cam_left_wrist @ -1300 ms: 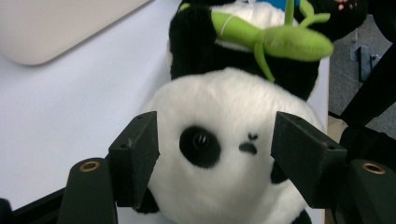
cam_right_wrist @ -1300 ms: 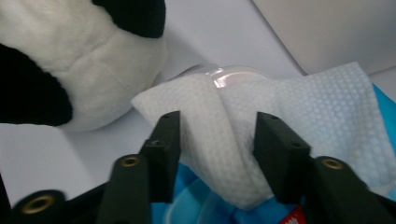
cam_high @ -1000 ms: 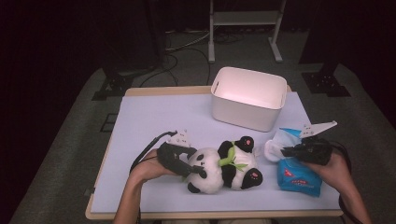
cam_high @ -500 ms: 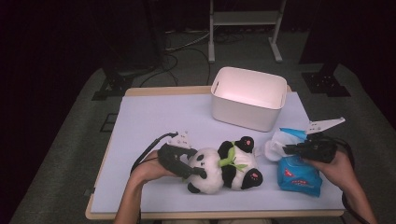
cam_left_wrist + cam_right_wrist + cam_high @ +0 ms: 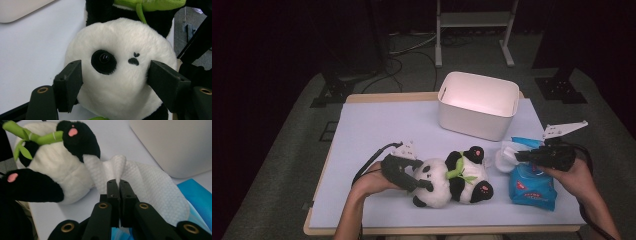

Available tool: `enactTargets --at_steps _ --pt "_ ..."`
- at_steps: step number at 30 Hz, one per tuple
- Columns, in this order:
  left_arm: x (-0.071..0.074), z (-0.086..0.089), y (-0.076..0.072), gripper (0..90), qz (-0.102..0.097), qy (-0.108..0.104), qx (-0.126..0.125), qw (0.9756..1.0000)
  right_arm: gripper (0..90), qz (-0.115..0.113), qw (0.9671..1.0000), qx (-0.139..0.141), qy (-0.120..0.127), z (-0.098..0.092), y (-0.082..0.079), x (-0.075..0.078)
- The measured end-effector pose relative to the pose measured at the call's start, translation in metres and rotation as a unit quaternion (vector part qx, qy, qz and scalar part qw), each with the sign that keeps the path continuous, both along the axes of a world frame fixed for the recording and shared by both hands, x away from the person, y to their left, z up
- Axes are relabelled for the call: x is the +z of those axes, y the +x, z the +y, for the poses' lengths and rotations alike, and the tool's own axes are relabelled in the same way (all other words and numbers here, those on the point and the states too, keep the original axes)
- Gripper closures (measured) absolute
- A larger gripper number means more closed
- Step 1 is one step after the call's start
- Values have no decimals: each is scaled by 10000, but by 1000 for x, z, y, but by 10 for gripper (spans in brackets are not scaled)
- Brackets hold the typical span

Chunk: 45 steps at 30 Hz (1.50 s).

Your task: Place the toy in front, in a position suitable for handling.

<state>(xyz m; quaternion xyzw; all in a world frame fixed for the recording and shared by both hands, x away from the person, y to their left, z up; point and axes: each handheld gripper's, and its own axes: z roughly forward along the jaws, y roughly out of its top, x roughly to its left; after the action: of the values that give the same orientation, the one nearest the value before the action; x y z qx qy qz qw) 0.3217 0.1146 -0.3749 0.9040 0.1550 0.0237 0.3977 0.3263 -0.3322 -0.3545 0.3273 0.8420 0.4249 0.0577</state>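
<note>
Overhead, we see a plush panda (image 5: 454, 181) lying near the table's (image 5: 377, 125) front edge, white head leftward, black limbs with pink pads. Our left gripper (image 5: 404, 172) clamps its head. Our right gripper (image 5: 522, 156) pinches a white wipe (image 5: 504, 157) above the blue pack (image 5: 532, 187). Next, left gripper view: jaws press the fluffy white head (image 5: 120, 72). Right gripper view: jaws closed on the textured wipe (image 5: 150, 185).
</note>
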Motion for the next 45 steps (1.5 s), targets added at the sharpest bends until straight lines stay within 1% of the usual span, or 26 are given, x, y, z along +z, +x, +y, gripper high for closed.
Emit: enactTargets --at_steps 3,5,9,11,13,14,17,22,23,24,25,26,28,29,30,31,32,36,37,38,40,42,43,44,45 --pt "0 0 0 270 9 7 -14 10000 873 -12 9999 51 95 2 0 4" --pt "-1 1 0 270 14 1 -4 10000 873 4 9999 94 99 5 0 7" --pt "-1 1 0 269 13 0 -1 10000 874 -32 9992 293 273 13 0 14" --pt "-1 1 0 270 9 1 -2 10000 873 -40 9990 330 292 16 0 16" --pt "-1 1 0 269 9 1 -4 10000 874 -74 9986 457 265 23 0 21" --pt "-1 1 0 269 13 -1 -2 10000 873 -80 9979 582 287 30 -1 24" --pt "-1 1 0 268 25 -2 3 10000 873 -64 9967 734 337 41 -1 27" --pt "-2 2 0 266 37 15 9 10000 873 -46 9931 1101 401 64 -3 29" --pt "-2 2 0 266 37 15 9 10000 873 -46 9931 1101 401 64 -3 29" --pt "-2 2 0 266 35 28 13 10000 873 -30 9911 1259 432 75 -3 30" --pt "-2 3 0 266 44 19 18 10000 872 -10 9905 1301 454 78 -4 31" --pt "-2 3 0 266 58 5 32 10000 872 -5 9889 1402 483 84 -4 31" --pt "-2 3 0 266 61 4 30 10000 872 9 9873 1511 487 93 -4 31" --pt "-2 3 0 266 68 9 22 10000 872 53 9862 1581 482 99 -4 31" --pt "-2 3 0 266 66 10 19 10000 872 53 9862 1581 482 99 -4 31" --pt "-2 3 0 266 61 12 22 10000 872 62 9855 1629 478 102 -3 31" --pt "-2 3 0 266 60 17 10 10000 872 115 9833 1757 466 112 -3 29" --pt "-3 3 0 266 82 13 9 10000 870 200 9804 1908 437 125 -1 24" --pt "-3 3 0 266 82 13 9 10000 870 200 9804 1908 437 125 -1 24" --pt "-4 3 0 266 83 19 -3 10000 850 274 9804 1927 313 130 -1 19" --pt "-4 3 0 265 86 11 -2 10000 826 281 9810 1907 229 131 0 15" --pt "-4 3 0 265 83 18 -1 10000 743 272 9823 1849 156 130 0 12" --pt "-4 3 0 265 83 18 -1 10000 718 245 9831 1813 111 129 -1 11" --pt "-4 3 0 265 87 19 1 10000 718 245 9831 1813 111 129 -1 11" --pt "-4 3 0 265 100 22 0 9999 654 184 9846 1740 -10 127 -2 10"
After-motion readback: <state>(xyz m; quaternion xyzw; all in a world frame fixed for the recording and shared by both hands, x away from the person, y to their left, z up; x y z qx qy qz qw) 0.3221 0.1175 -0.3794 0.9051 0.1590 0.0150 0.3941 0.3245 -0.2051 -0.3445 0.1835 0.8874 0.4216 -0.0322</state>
